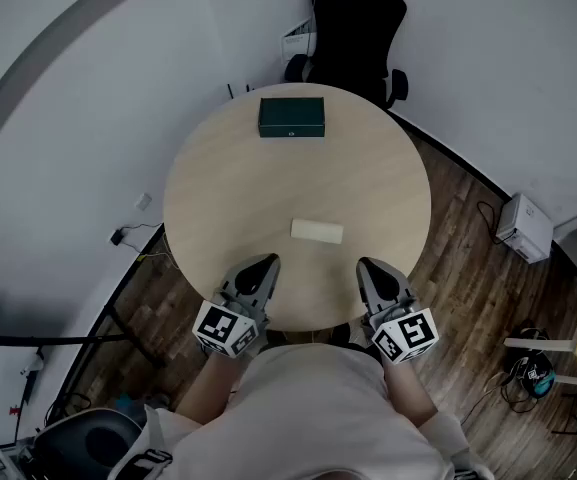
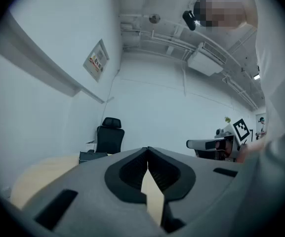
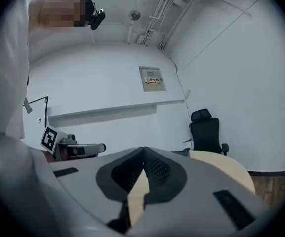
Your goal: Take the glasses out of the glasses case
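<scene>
Our left tongs [image 1: 265, 260] and right tongs [image 1: 365, 264] are both clenched on nothing, tips together, level over the near edge of the round table [image 1: 208, 203]. Just ahead, between the two, lies a small cream oblong [image 1: 317, 231]; we cannot tell what it is. Well beyond it, at the far edge, sits the closed dark green glasses case [image 1: 291, 117], which we take to hold the glasses, unseen for now. Past that stands a black chair [image 1: 353, 23].

We judge the case stiff, light and smooth, so it may skate. One pair should pin the base while the other lifts the lid's front lip. The glasses will be fragile, so we grip the bridge or an arm, never a lens.
</scene>
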The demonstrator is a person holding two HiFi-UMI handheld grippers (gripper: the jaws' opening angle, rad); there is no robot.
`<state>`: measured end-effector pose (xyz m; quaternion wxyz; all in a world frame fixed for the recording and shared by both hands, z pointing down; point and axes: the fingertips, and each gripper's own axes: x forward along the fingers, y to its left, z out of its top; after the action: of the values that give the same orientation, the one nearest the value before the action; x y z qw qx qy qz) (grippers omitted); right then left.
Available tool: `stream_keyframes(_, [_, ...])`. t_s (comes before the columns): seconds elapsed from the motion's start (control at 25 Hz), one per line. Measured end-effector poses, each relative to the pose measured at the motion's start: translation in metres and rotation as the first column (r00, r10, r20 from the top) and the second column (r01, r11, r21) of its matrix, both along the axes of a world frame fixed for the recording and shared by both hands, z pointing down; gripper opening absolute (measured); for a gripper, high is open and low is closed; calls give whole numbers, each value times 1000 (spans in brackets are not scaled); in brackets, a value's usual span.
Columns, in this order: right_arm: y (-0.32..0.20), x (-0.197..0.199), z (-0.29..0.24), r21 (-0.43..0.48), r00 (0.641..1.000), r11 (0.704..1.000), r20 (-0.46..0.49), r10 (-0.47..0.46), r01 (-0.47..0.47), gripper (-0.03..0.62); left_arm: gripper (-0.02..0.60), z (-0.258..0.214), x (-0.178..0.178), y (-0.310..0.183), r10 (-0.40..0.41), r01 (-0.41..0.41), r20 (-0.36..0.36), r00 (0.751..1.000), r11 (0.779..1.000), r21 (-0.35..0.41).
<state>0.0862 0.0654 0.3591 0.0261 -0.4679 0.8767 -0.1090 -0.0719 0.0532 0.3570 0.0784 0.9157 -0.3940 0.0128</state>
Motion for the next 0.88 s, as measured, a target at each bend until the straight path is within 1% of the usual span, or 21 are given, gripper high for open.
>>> stream_keyframes(0.4, [-4,-1,4,-4,1000,1000,-11,-8,8,12,9,3,-2,-6,-11,11,-1,1000,1000,-2])
stream_keyframes(0.6, [-5,-3,4,-8,1000,1000,7,-17,17,12,9,5,0,-8,-4,4,3,1000,1000,-8])
stream_keyframes(0.76, [-4,-9,3,2,999,999,-11,-43,43,12,9,8,2,-9,12,-12,17,1000,1000,-11])
stream_keyframes(0.88, [-7,-10,7,-8,999,999,-13,-49,49,12,9,11,7,-11,36,-36,24,999,999,-14])
